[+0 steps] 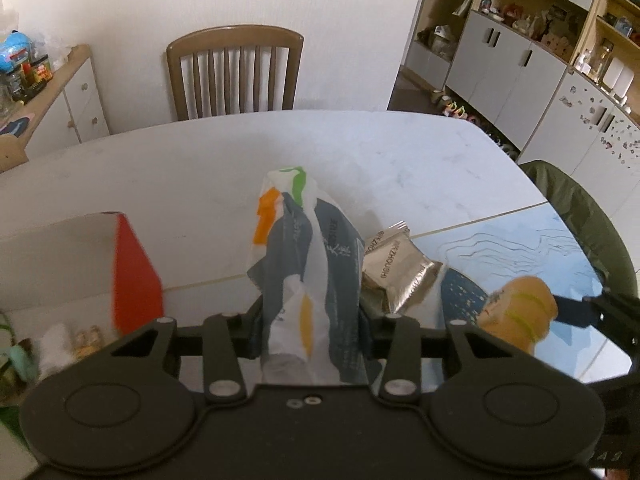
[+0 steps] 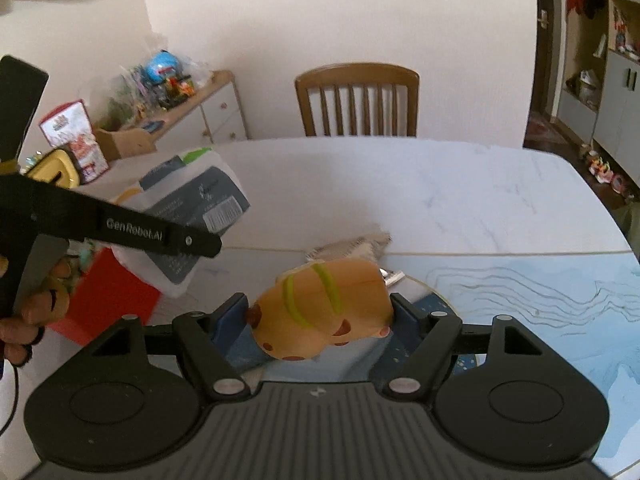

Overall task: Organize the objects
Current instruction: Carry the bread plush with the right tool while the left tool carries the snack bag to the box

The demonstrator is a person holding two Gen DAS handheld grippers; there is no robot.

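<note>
Crinkly plastic packet (image 1: 310,280) in left gripper (image 1: 310,312), squashy rounded toy (image 2: 324,308) (orange) in right gripper (image 2: 320,312)

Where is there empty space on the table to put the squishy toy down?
The white tabletop is bare from the wooden chair to the blue mat. It is crowded near the foil packet and the red-and-white box.

glossy plastic packet (image 1: 310,280) – crinkled foil pouch (image 1: 394,270) – polished marble-look table (image 1: 200,168)

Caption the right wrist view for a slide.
Right gripper clamps an orange plush toy above the table; left gripper lifts a snack bag.
</note>
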